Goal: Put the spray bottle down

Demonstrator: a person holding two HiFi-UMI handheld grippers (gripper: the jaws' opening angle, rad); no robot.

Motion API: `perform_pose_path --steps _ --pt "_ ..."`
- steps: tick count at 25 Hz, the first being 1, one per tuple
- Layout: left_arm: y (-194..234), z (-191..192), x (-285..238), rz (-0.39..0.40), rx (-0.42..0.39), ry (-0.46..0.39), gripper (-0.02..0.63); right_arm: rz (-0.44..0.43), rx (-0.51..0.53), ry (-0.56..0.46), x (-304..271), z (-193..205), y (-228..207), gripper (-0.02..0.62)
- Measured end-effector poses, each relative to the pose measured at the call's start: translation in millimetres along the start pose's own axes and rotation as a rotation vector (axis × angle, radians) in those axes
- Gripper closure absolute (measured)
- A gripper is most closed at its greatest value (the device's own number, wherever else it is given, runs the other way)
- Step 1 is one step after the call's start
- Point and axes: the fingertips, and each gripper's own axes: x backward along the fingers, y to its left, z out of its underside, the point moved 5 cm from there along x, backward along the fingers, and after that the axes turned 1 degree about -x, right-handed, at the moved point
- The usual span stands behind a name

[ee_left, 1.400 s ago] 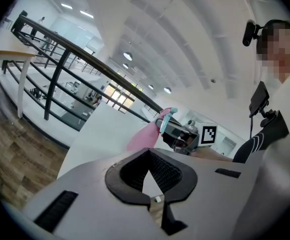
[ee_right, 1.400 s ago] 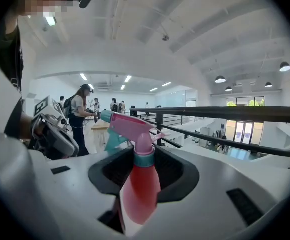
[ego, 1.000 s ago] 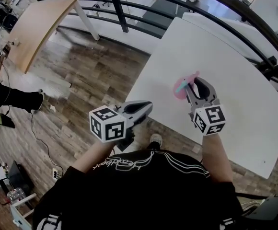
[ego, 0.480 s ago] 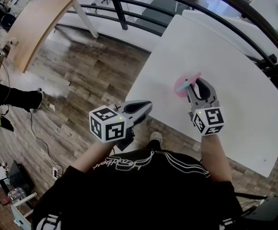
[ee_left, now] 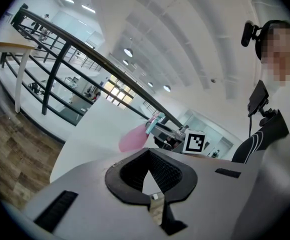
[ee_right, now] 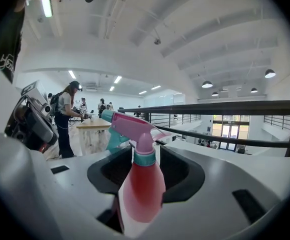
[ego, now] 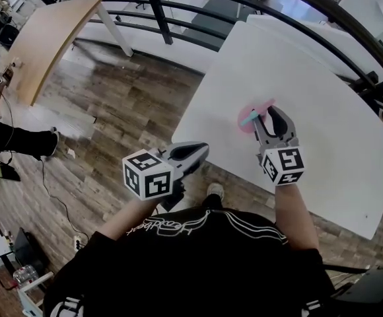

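The pink spray bottle [ego: 249,118] with a teal collar and trigger is upright over the middle of the white table [ego: 310,71]. My right gripper [ego: 273,114] is shut on it. In the right gripper view the bottle [ee_right: 142,184] fills the gap between the jaws, its head pointing left. I cannot tell whether its base touches the table. My left gripper [ego: 201,150] is shut on nothing and hangs at the table's near left edge. From the left gripper [ee_left: 149,154] view, the bottle [ee_left: 135,136] shows ahead beside the right gripper's marker cube [ee_left: 195,142].
A black railing [ego: 172,35] runs behind the white table. A wooden table [ego: 46,38] stands at the far left over wood flooring [ego: 112,111]. A person [ego: 6,137] is at the left edge, and a cable [ego: 59,203] lies on the floor.
Almost nothing differs. The right gripper with the bottle has drifted very slightly toward me; the left gripper holds its place.
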Motion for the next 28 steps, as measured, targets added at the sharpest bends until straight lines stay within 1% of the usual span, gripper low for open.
perform_pose_path --steps 4,7,13,15,18,22,25,28 --pt "2.1 5.2 0.3 0.002 -0.005 -0.001 0.598 0.028 0.019 0.016 4.1 5.7 -3.9 0.460" --pt "-6.0 6.6 3.8 0.013 -0.009 -0.002 0.598 0.055 0.014 0.027 19.0 3.8 -4.4 0.460" --pt "-30.0 11.5 13.1 0.050 -0.052 -0.009 0.598 0.071 -0.001 0.030 59.2 -1.3 16.9 0.460" --pt "-39.1 14.9 20.1 0.060 -0.084 -0.011 0.598 0.055 -0.011 0.035 73.2 -3.2 32.9 0.460" --pt "-57.3 22.4 33.3 0.080 -0.141 -0.013 0.598 0.008 -0.030 0.041 97.9 -5.7 62.8 0.460" --pt "-84.1 27.5 54.2 0.109 -0.193 -0.021 0.598 -0.061 -0.067 0.041 132.6 -18.5 104.7 0.460" --pt "-104.3 32.8 72.3 0.126 -0.239 -0.024 0.598 -0.097 -0.095 0.026 158.9 -29.3 136.4 0.463" --pt "-124.0 41.8 92.0 0.144 -0.289 -0.018 0.598 -0.132 -0.114 0.006 183.6 -37.7 167.4 0.506"
